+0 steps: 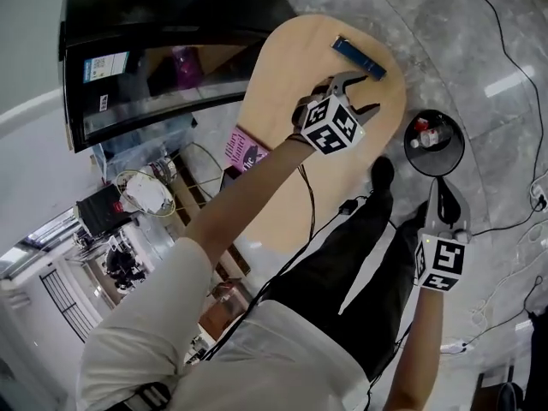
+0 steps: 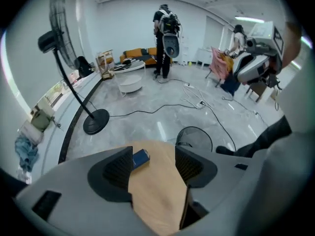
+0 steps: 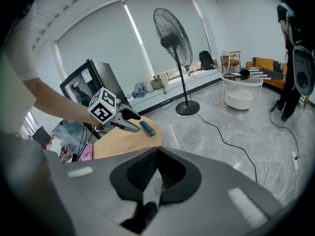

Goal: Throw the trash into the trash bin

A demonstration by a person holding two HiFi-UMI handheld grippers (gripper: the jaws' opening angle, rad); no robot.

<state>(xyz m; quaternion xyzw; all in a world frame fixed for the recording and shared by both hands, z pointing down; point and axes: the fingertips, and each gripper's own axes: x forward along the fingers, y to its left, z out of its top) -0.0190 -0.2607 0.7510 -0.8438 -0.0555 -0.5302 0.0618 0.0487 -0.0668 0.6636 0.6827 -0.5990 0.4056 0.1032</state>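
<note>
**Head view**
- Table [image 1: 287, 84]: pale wood, upper middle of the frame.
- Blue packet [image 1: 360, 58]: I take it to be the trash. It lies flat near the table's upper right edge.
- Left gripper [image 1: 368, 92]: tilted down over the table just below the packet, close to it. I cannot see contact. I judge it is held there to line up the pick.
- Bin [image 1: 461, 148]: black and round, on the floor to the right of the table, with a few scraps already inside. It stands near the table, so I expect a short carry.
- Right gripper [image 1: 447, 208]: lower right, just below the bin and beside the person's dark trouser leg.

**Left gripper view**
- Jaws: apart, with bare wood showing between the pads.
- Blue packet [image 2: 140, 158]: sits beside the left-hand pad and beyond the tips, not yet between the pads.
- Bin [image 2: 194, 137]: shows past the table's far edge, middle of the frame.
- Standing fan [image 2: 96, 121]: on the floor at left.
- A person stands far back, upper middle.

**Right gripper view**
- Jaws: together, with nothing between the pads.
- Left gripper [image 3: 135, 126]: left of centre, its tips beside the blue packet [image 3: 146, 128] on the table [image 3: 118, 144].
- I judge the right gripper is parked low and closed because one gripper is enough for so small a packet.
</note>
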